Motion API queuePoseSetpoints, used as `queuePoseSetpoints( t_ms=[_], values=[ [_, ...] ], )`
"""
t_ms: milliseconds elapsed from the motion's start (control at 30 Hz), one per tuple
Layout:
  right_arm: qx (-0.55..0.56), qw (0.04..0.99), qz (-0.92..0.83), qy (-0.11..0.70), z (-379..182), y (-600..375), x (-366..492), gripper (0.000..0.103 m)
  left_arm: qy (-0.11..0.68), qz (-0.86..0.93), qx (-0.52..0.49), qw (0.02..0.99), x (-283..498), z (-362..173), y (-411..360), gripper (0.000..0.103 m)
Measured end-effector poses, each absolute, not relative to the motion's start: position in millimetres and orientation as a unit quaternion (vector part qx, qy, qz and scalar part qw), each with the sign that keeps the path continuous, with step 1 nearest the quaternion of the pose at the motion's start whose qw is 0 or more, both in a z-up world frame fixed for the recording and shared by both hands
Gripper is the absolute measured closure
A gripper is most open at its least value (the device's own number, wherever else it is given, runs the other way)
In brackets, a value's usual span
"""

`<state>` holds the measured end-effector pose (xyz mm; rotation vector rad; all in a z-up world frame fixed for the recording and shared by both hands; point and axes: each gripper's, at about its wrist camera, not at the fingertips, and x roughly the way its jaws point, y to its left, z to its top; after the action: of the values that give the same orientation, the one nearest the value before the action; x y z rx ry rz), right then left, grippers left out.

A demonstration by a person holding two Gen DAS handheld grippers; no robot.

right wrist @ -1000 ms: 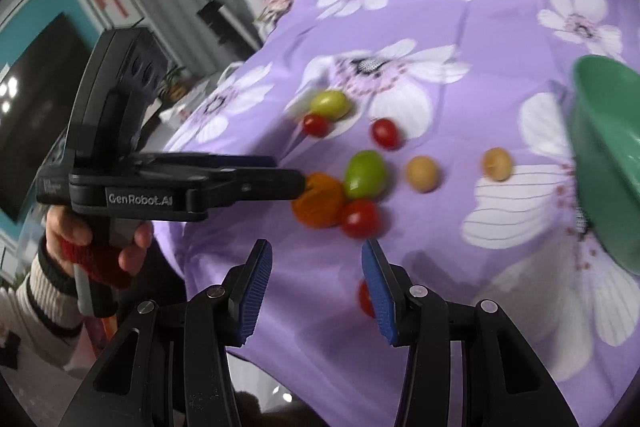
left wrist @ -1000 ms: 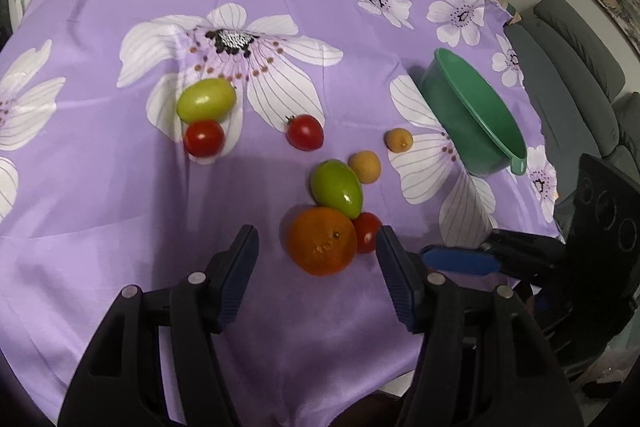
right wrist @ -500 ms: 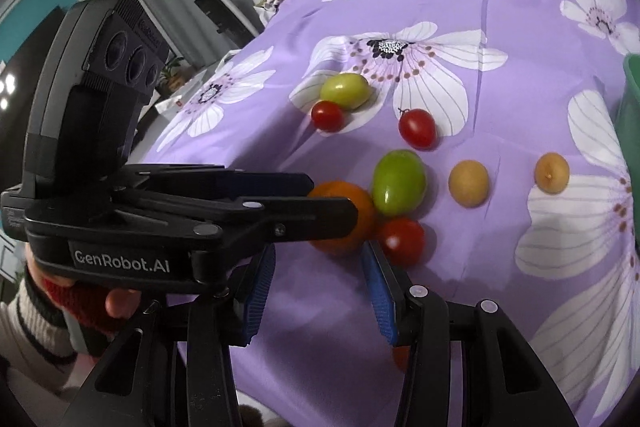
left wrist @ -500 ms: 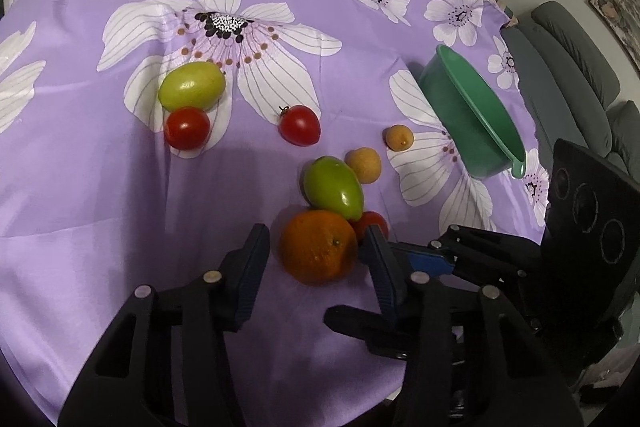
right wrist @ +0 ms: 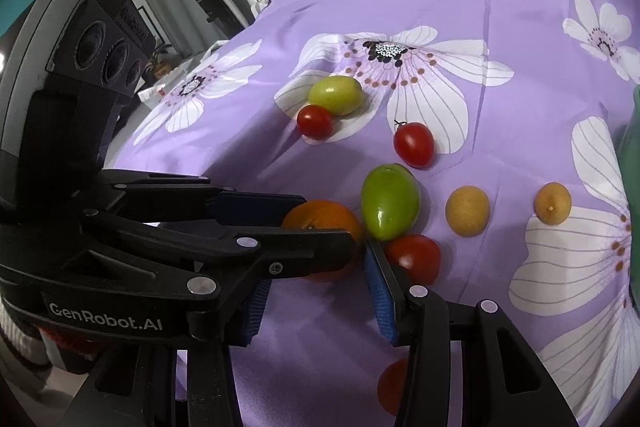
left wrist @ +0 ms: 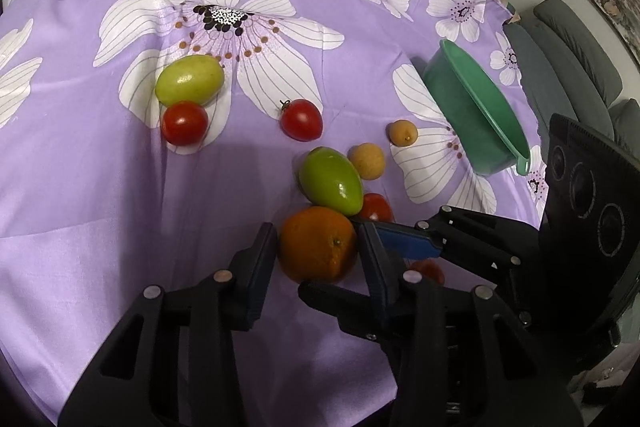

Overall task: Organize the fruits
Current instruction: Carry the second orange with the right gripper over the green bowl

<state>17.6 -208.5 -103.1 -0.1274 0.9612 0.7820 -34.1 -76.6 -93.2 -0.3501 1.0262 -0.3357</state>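
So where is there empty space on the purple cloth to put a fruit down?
Bare flowered purple cloth lies left of the round orange, below the small red tomato. It is crowded around the orange, where the oval green fruit and both grippers meet.

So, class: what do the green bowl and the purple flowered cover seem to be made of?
Green bowl: probably moulded plastic, with a smooth even colour, a thin rim and a dull sheen. Purple flowered cover: woven cloth, likely a satiny synthetic, since it creases, drapes over the edge and shines softly.

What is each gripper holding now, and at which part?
The left gripper grips the orange by its two sides. The right gripper holds nothing.
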Motion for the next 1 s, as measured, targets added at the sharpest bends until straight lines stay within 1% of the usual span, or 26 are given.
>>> queuePoseSetpoints(
  t_ms=[200,567,833,1000],
  values=[
    [-0.051,0.818,0.361,0.445,-101.3,-211.5,14.4,0.059,0.484,-0.159,-0.167,0.844,-34.5,-91.1,-80.6,0.062],
    [-0.030,0.844,0.353,0.402,-73.3,-230.9,2.1,0.059,0.452,-0.175,-0.147,0.862,-39.6,-60.6,-102.2,0.062],
    [-0.012,0.880,0.316,0.354,-46.0,-268.6,4.2,0.059,0.425,-0.213,-0.109,0.873,-18.2,-33.2,-143.0,0.062],
    [0.003,0.906,0.270,0.325,-29.1,-305.8,9.2,0.059,0.411,-0.256,-0.083,0.871,8.2,-18.9,-184.9,0.062]
  ],
)
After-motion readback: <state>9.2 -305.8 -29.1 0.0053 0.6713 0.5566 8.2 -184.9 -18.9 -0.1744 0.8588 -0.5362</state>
